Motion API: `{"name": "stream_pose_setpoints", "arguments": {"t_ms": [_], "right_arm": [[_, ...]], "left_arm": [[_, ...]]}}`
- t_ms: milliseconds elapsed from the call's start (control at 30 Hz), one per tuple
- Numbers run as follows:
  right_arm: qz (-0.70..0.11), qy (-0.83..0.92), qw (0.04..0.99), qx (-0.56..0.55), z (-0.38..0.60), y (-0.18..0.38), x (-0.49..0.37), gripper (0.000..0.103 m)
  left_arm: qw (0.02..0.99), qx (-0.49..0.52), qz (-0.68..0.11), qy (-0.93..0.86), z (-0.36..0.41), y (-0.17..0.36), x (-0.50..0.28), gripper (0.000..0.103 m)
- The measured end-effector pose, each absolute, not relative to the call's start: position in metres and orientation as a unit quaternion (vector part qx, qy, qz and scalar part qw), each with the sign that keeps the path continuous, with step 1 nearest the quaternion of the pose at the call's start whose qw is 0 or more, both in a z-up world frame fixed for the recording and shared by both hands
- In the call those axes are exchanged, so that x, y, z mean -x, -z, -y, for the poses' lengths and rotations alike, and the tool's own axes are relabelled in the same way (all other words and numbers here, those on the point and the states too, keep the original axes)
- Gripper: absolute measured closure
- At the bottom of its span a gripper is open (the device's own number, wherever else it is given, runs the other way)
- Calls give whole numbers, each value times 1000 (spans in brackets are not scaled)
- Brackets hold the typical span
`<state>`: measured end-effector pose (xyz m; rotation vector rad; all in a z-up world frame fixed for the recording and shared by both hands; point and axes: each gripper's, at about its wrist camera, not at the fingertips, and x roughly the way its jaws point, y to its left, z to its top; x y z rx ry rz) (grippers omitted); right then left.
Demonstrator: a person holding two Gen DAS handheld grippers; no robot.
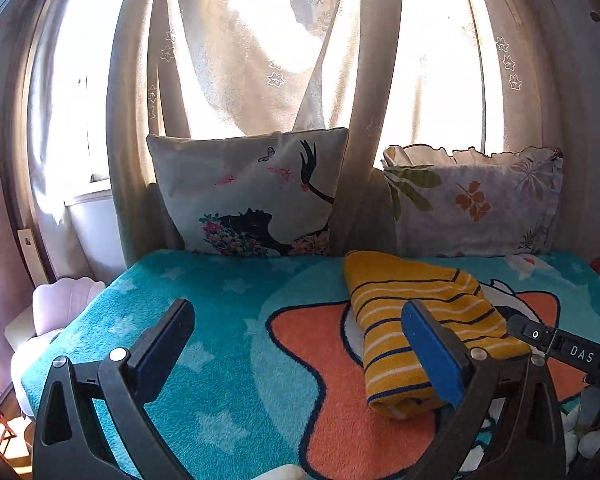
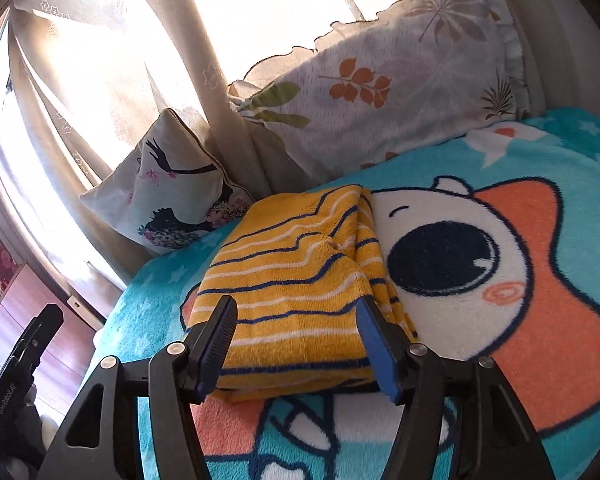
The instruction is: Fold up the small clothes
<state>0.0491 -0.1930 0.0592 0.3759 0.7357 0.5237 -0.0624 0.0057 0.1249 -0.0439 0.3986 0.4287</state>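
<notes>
A yellow garment with blue and white stripes (image 1: 412, 320) lies folded into a long bundle on the teal cartoon blanket (image 1: 220, 320). My left gripper (image 1: 296, 336) is open and empty, held above the blanket to the left of the garment; its right finger overlaps the garment's near end in the view. In the right wrist view the same garment (image 2: 296, 276) lies just ahead of my right gripper (image 2: 298, 328), which is open, its fingers spread about the width of the bundle's near end. The right gripper's tip also shows in the left wrist view (image 1: 556, 340).
A cushion with a black silhouette print (image 1: 252, 196) and a floral pillow (image 1: 476, 200) lean against curtains (image 1: 260, 48) at the bed's far edge. A pale chair (image 1: 56, 308) stands off the bed's left side. Wooden furniture (image 2: 40, 316) stands to the left.
</notes>
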Motion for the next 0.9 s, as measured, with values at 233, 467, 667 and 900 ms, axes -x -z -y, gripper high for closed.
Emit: {"name": "stream_pose_setpoints", "arguments": {"t_ms": [233, 467, 667, 900], "right_arm": [[-353, -220, 901, -127, 187, -61, -21, 31], [-368, -208, 903, -80, 176, -49, -7, 29], [-372, -201, 905, -45, 167, -45, -1, 27], [-374, -194, 907, -21, 161, -39, 1, 23]], "left_arm": [[948, 87, -268, -151, -10, -105, 66, 0], [936, 87, -302, -158, -7, -90, 65, 0], [925, 95, -327, -171, -12, -76, 58, 0], [916, 79, -364, -149, -5, -56, 45, 0]]}}
